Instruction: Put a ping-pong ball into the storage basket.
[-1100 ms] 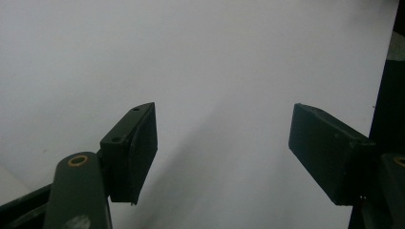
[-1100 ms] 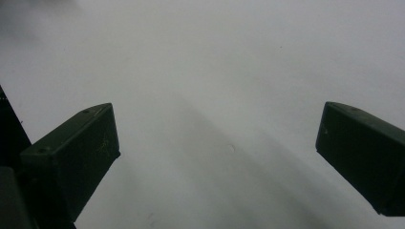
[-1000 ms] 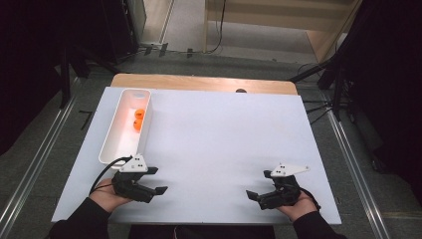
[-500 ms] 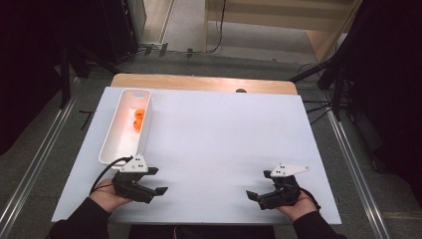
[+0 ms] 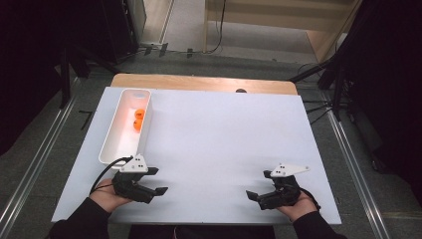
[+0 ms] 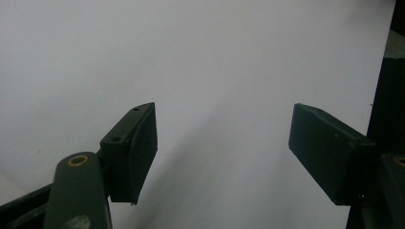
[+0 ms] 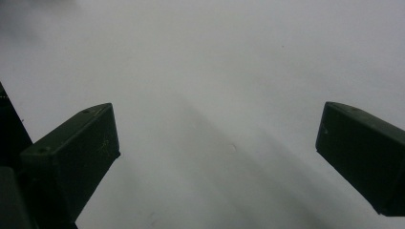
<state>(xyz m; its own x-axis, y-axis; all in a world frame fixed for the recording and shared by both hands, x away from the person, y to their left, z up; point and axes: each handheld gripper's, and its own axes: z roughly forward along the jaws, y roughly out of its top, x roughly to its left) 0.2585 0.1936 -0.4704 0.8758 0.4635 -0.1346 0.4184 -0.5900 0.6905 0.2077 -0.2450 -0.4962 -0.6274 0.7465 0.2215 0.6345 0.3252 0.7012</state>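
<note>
Fingers of both grippers stand apart and hold nothing: the left gripper (image 5: 160,185) and the right gripper (image 5: 257,190) rest low over the bare white worktop (image 5: 224,134), at its near edge, pointing toward each other. In each gripper view, blank white sheet lies between the fingers (image 6: 133,152). Two orange balls (image 5: 139,119) lie in the white tray (image 5: 115,147) at the far left, well apart from both grippers. Judging by that, the work looks either finished or not started.

Two orange balls (image 5: 138,119), one white tray (image 5: 110,144), two grippers (image 5: 160,181).
</note>
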